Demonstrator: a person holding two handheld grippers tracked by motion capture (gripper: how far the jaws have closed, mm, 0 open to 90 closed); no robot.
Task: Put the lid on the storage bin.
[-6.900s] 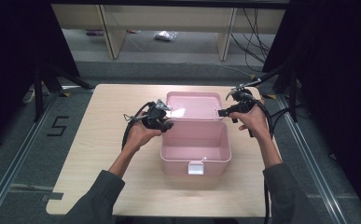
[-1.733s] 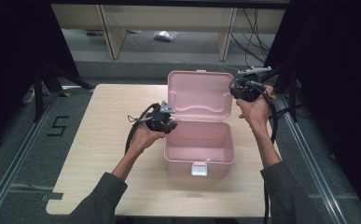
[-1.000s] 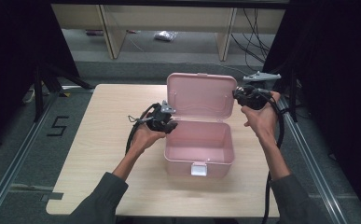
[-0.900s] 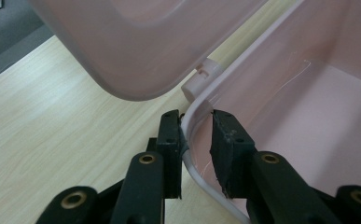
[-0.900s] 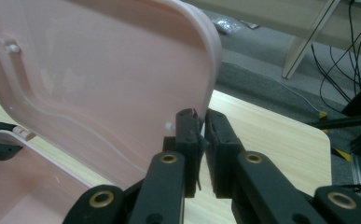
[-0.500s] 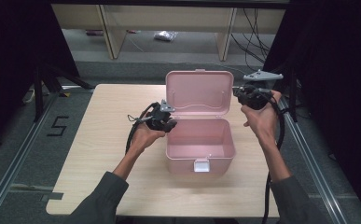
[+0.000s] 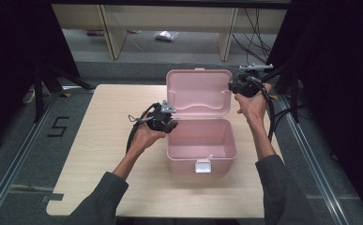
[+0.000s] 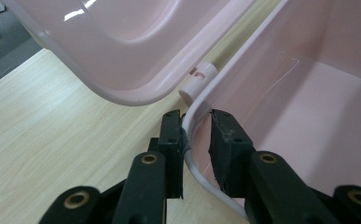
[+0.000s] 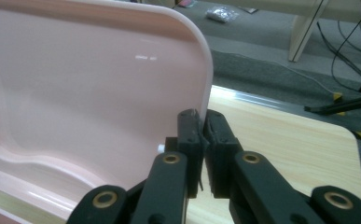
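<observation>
Since the earlier frame I've swung the pink plastic box's hinged lid (image 7: 199, 92) upright; my right gripper (image 9: 203, 122) pinches its side edge, my left gripper (image 8: 197, 128) clamps the box (image 7: 201, 145) rim at mid-table

The pale wooden bench (image 7: 99, 154) lies bare left and in front of the pink plastic box (image 7: 202, 145), giving free passage there. The box's raised pink lid (image 7: 198, 91) walls off the far side; the box's hollow is open from above.
</observation>
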